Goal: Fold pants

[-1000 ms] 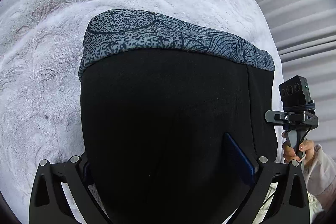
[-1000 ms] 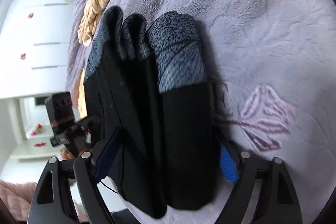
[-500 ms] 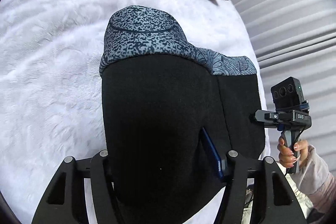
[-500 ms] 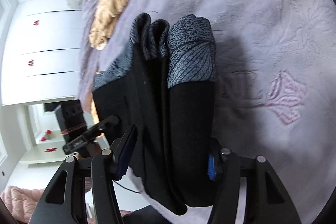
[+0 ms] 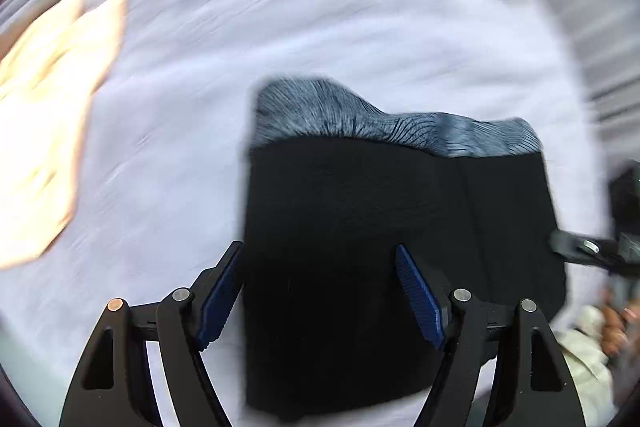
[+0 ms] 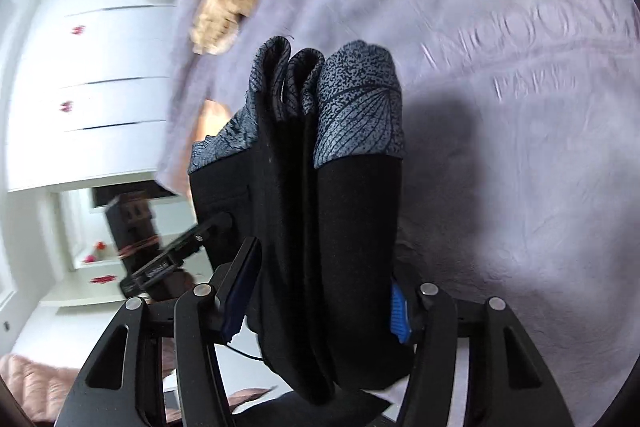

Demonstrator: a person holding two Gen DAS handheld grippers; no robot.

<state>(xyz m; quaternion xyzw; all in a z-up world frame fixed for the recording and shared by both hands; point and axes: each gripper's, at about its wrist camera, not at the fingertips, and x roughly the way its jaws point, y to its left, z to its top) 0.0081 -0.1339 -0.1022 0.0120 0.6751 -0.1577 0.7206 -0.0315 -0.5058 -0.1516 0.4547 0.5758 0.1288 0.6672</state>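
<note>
The right gripper (image 6: 316, 307) was clamped on the folded pants (image 6: 320, 187), the stacked layers pressed between both pads. The left gripper (image 5: 320, 295) straddled the bundle, its jaws opening; contact could not be told. The pants were held above the lilac blanket (image 5: 280, 47). Folding appeared complete; only setting down seemed left.

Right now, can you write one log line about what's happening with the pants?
step: carrying folded pants | right hand-held gripper: clamped on bundle | left hand-held gripper: astride bundle, jaws opening | under: lilac blanket
</note>
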